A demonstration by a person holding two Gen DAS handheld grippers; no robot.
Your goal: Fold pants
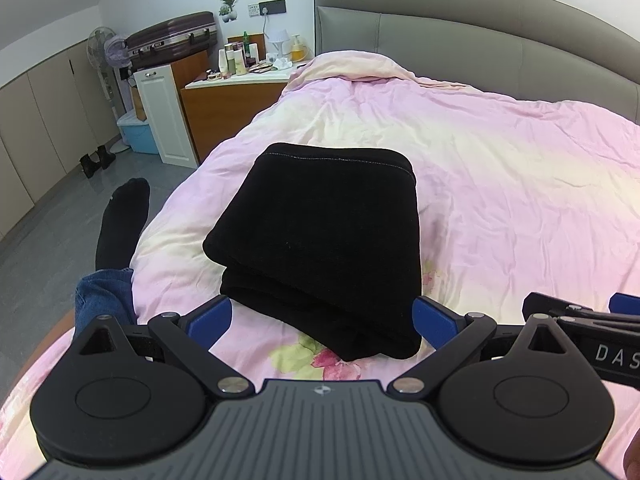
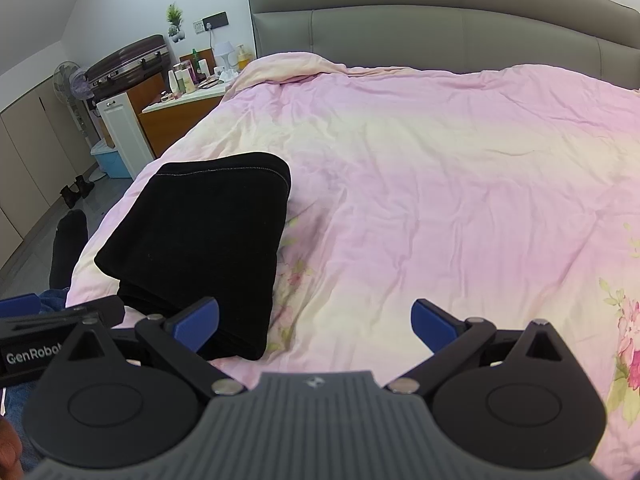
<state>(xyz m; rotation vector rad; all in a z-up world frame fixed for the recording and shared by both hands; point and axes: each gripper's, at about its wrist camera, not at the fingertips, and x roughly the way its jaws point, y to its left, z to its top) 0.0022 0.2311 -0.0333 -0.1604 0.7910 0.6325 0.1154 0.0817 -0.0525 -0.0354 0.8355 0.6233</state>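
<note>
Folded black pants (image 1: 316, 240) on bed, between spread left gripper (image 1: 322, 322) fingers

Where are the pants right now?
The folded pants lie on the pink duvet near the bed's left edge, just ahead of the left hand-held gripper.

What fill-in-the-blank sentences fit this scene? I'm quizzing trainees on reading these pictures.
1. The black pants lie ____ into a compact stack on the pink bedspread.
2. Both the left hand-held gripper and the right hand-held gripper are ____.
3. On the cabinet by the fan lies a ____.

Missing words: folded; open; suitcase
</note>
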